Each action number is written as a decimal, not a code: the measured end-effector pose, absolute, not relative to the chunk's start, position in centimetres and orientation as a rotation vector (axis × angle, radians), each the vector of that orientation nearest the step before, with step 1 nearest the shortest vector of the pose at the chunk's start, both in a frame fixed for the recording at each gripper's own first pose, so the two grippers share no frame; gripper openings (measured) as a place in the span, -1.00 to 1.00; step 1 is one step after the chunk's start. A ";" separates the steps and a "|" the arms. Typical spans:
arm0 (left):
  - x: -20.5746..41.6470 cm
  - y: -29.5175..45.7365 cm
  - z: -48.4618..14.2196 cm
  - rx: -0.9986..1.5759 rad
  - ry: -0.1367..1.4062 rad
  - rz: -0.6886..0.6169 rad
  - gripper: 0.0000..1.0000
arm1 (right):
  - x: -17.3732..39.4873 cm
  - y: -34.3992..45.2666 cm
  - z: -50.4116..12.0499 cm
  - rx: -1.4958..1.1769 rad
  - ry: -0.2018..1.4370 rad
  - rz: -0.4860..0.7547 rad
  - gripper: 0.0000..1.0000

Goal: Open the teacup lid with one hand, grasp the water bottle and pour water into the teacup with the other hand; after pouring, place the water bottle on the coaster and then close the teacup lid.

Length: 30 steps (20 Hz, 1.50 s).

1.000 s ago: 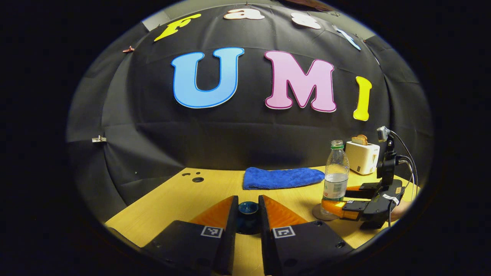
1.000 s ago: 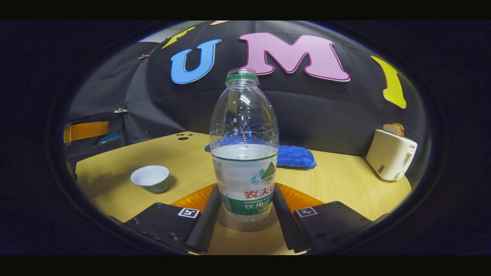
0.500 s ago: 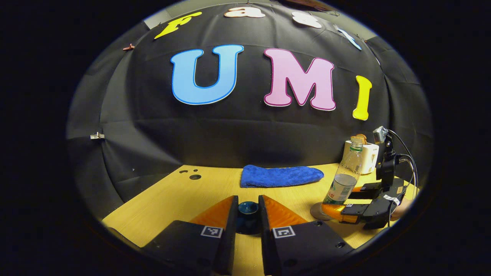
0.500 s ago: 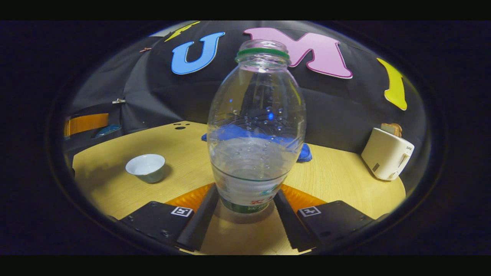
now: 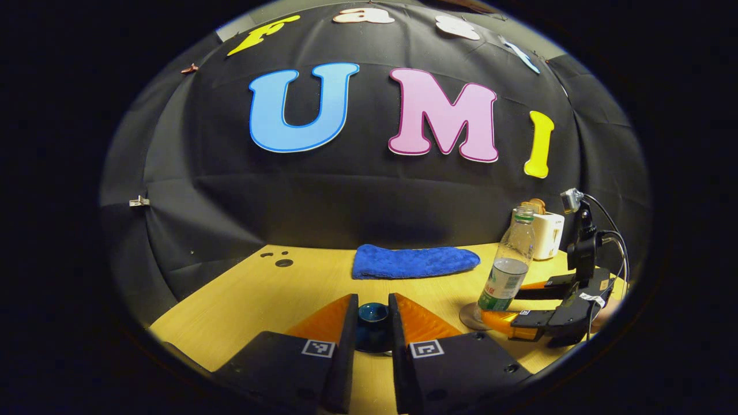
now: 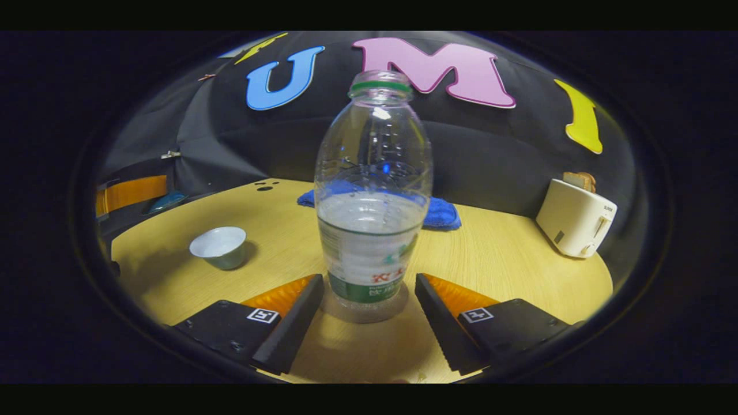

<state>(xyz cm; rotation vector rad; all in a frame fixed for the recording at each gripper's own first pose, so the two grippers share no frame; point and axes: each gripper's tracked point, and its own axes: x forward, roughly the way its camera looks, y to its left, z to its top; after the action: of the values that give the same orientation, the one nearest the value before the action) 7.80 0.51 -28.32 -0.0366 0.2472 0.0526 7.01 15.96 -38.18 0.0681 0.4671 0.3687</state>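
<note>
One water bottle (image 6: pixel 373 196) between parted right gripper (image 6: pixel 369 314), left gripper (image 5: pixel 373 328) clamping one lid (image 5: pixel 373 314), one teacup (image 6: pixel 218 246)

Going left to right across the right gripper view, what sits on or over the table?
Left gripper holding the teacup lid → teacup → water bottle on the coaster, blue towel behind it → toaster.

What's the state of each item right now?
water bottle: uncapped, partly full, on the coaster, leaning.
teacup: uncovered, upright on the table.
lid: off the cup, clamped in the left gripper.
right gripper: open, fingers clear of the bottle.
toaster: bread in the slot.
blue cloth: lying flat.
</note>
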 end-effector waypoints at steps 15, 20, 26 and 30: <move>11.7 -2.5 -35.2 -0.003 0.327 -0.011 -0.32 | 1.3 8.8 -33.6 0.057 0.427 0.272 0.92; 11.7 -2.3 -35.1 0.025 0.319 -0.002 -0.17 | 1.4 8.6 -33.0 0.076 0.423 0.260 0.92; 10.2 -2.1 -32.4 0.022 0.307 0.002 -0.18 | 1.4 8.4 -29.4 0.075 0.384 0.252 0.92; 8.3 -1.8 -27.6 -0.023 0.305 0.006 -0.18 | 1.4 8.0 -23.0 0.053 0.300 0.261 0.92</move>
<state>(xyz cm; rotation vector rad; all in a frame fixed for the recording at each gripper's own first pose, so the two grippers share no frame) 8.27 -1.78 -27.64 -0.0226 0.3055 0.0059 1.36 8.01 -22.98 0.0532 0.2996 0.2605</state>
